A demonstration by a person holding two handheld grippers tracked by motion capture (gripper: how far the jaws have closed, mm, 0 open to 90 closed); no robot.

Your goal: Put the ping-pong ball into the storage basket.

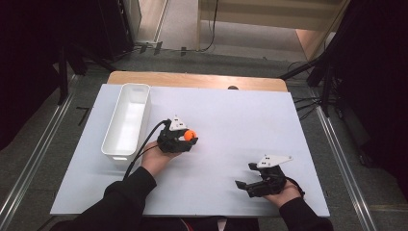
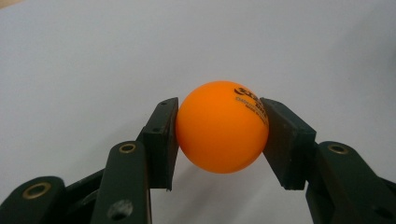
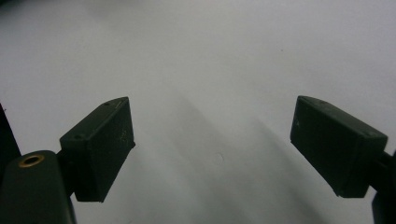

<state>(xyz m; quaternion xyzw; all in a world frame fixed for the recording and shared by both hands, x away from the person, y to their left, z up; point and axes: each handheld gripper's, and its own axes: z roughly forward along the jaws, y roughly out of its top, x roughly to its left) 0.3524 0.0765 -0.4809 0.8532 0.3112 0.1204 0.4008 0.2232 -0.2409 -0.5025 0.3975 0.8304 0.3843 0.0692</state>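
As seen from the high view, relative to the white bin:
Bin: long white bin, standing lengthwise on the left part of the white table sheet.
Left gripper: left gripper just to the right of the bin's near end, held in the left hand, pinching an orange ball.
Ball: outside the bin, close beside its right wall, not touching it.
Right gripper: right gripper well apart from the bin, far to its right and nearer the table's front edge, held in the right hand, jaws spread.
Cable: black cable trailing from the left gripper along the bin's near right corner.

Left gripper view:
Grip: orange ball clamped between the two black pads, one pressing on each side.
Ball marking: dark print near its top right.
Ground: plain white sheet behind the ball.

Right gripper view:
Jaws: right gripper wide apart, with bare white sheet between the pads.
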